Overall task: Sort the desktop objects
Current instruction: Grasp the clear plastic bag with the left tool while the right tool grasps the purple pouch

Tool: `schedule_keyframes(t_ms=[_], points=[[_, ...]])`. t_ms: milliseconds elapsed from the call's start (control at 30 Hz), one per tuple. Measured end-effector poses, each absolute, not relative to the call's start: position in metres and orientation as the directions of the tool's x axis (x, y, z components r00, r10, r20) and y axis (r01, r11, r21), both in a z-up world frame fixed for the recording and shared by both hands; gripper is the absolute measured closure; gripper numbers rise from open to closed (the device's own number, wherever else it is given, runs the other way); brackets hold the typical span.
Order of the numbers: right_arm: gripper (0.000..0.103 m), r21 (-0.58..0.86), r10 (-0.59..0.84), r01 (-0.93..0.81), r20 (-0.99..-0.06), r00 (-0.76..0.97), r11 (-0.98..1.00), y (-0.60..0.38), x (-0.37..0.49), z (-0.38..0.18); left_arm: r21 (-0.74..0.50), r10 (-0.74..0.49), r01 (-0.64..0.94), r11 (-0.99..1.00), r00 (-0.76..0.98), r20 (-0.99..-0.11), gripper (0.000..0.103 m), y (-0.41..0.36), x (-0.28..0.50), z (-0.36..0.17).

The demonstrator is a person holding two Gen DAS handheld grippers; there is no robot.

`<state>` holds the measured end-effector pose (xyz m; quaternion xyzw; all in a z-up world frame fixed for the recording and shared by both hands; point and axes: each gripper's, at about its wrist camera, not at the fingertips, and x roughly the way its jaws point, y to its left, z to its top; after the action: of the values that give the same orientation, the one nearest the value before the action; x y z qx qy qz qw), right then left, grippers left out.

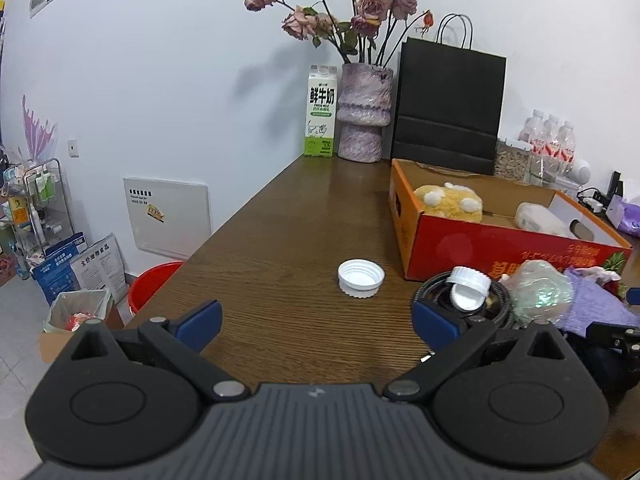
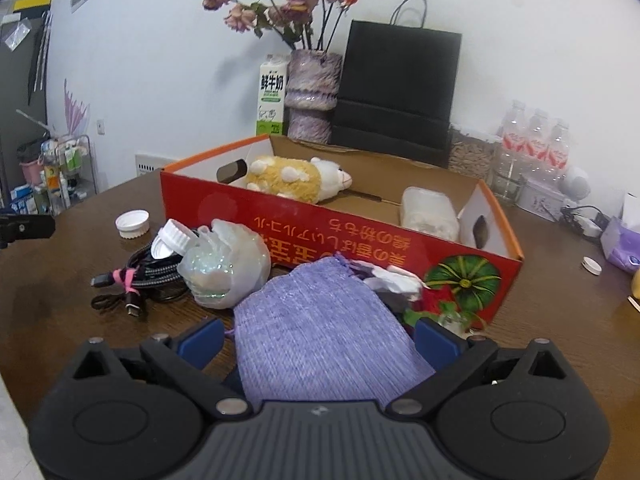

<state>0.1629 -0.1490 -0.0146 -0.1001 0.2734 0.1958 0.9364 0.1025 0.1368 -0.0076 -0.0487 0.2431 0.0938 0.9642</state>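
My left gripper [image 1: 316, 322] is open over bare wooden table [image 1: 280, 240], with nothing between its blue fingers. Ahead of it lies a white screw cap [image 1: 361, 276]. To the right are a coiled black cable [image 1: 432, 292] with a white flip cap [image 1: 468, 284] on it, a clear plastic bag [image 1: 542, 292] and a purple knitted pouch [image 1: 592, 304]. My right gripper [image 2: 318, 340] is open around that purple pouch [image 2: 320, 320]; a gap shows at the left pad. Behind stands the red cardboard box [image 2: 340, 232], holding a yellow plush toy [image 2: 296, 180] and a white container [image 2: 428, 208].
A milk carton [image 1: 320, 112], a vase of dried roses [image 1: 364, 112], a black paper bag [image 1: 448, 108] and water bottles [image 1: 548, 140] line the back wall. A red bucket [image 1: 152, 284] stands below the table's left edge. A small white cap [image 2: 592, 266] lies far right.
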Motion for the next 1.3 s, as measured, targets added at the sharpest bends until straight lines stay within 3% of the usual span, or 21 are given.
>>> schedule_keyframes(t_ms=[100, 233, 333, 467, 500, 567, 933, 1200, 1300], points=[[0.023, -0.073, 0.311, -0.427, -0.577, 0.755, 0.901, -0.145, 0.172, -0.019, -0.05, 0.154, -0.204, 0.978, 0.859, -0.488, 0.0, 0.14, 0.108, -0.011], [0.029, -0.065, 0.316, -0.429, -0.578, 0.752, 0.901, -0.145, 0.171, -0.022, -0.057, 0.141, -0.194, 0.979, 0.856, -0.498, 0.0, 0.141, 0.11, -0.016], [0.04, -0.052, 0.324, -0.424, -0.563, 0.76, 0.904, -0.147, 0.167, -0.019, -0.056, 0.123, -0.174, 0.983, 0.857, -0.5, 0.0, 0.135, 0.113, -0.018], [0.081, -0.03, 0.35, -0.433, -0.54, 0.766, 0.901, -0.151, 0.161, -0.01, -0.059, 0.084, -0.131, 0.99, 0.864, -0.496, 0.0, 0.122, 0.117, -0.017], [0.089, -0.025, 0.354, -0.434, -0.538, 0.765, 0.901, -0.152, 0.161, -0.009, -0.059, 0.073, -0.118, 0.991, 0.867, -0.493, 0.0, 0.117, 0.118, -0.015], [0.095, -0.013, 0.357, -0.428, -0.53, 0.769, 0.904, -0.154, 0.16, -0.007, -0.054, 0.049, -0.086, 0.995, 0.874, -0.484, 0.0, 0.105, 0.12, -0.013], [0.097, 0.024, 0.367, -0.401, -0.459, 0.809, 0.916, -0.177, 0.144, 0.016, -0.03, -0.062, 0.055, 0.998, 0.885, -0.462, 0.0, 0.042, 0.137, -0.002], [0.097, 0.038, 0.339, -0.361, -0.447, 0.828, 0.932, -0.193, 0.147, 0.019, 0.025, -0.059, 0.081, 0.996, 0.875, -0.48, 0.0, 0.004, 0.158, -0.008], [0.097, 0.066, 0.349, -0.36, -0.46, 0.817, 0.93, -0.197, 0.154, 0.015, 0.033, -0.07, 0.098, 0.995, 0.872, -0.484, 0.005, -0.007, 0.165, -0.011]])
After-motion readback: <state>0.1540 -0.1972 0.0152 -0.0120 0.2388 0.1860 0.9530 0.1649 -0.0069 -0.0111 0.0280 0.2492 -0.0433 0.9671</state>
